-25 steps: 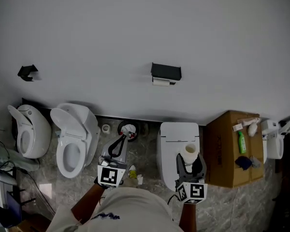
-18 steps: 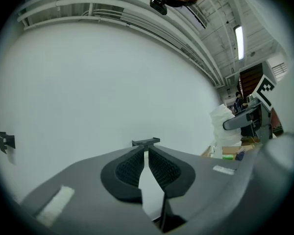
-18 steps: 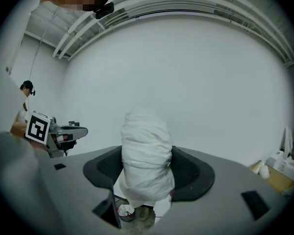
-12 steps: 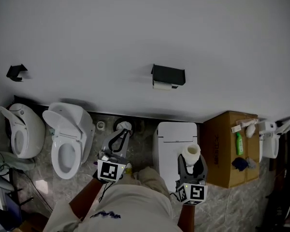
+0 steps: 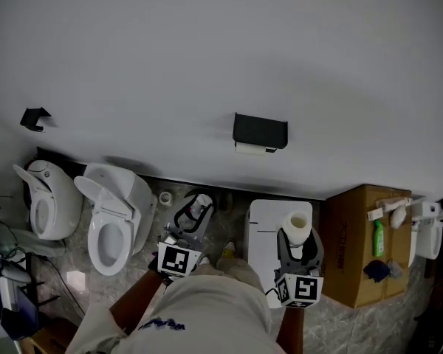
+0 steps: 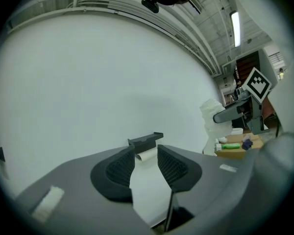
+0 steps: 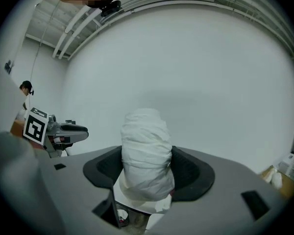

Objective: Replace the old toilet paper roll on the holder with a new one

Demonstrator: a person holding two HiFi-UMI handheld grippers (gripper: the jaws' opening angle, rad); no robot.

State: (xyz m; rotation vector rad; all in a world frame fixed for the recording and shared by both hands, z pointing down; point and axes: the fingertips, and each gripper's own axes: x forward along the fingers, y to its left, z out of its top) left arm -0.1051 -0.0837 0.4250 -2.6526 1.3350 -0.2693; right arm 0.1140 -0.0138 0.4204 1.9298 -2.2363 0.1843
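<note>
A black holder (image 5: 260, 131) is fixed on the white wall, with the old roll (image 5: 251, 148) showing white just under it. My left gripper (image 5: 194, 206) is below and left of it, open. Its jaws have just been opening and nothing is between them. In the left gripper view the holder (image 6: 146, 141) and old roll (image 6: 148, 154) show far off through the gap of that gripper (image 6: 146, 152). My right gripper (image 5: 297, 236) is shut on the new white roll (image 5: 297, 223), held upright. In the right gripper view that roll (image 7: 146, 131) fills the gap of the gripper (image 7: 147, 153).
Below the holder stands a white toilet (image 5: 269, 223). Two more toilets (image 5: 114, 205) (image 5: 48, 198) stand to the left. At the right is a cardboard box (image 5: 354, 257) with a green bottle (image 5: 379, 236) on it. A small black hook (image 5: 35, 118) is on the wall, far left.
Both grippers have moved forward toward the wall and the holder. The left jaws, nearly together before, now stand apart. The new roll stays in the right gripper.
</note>
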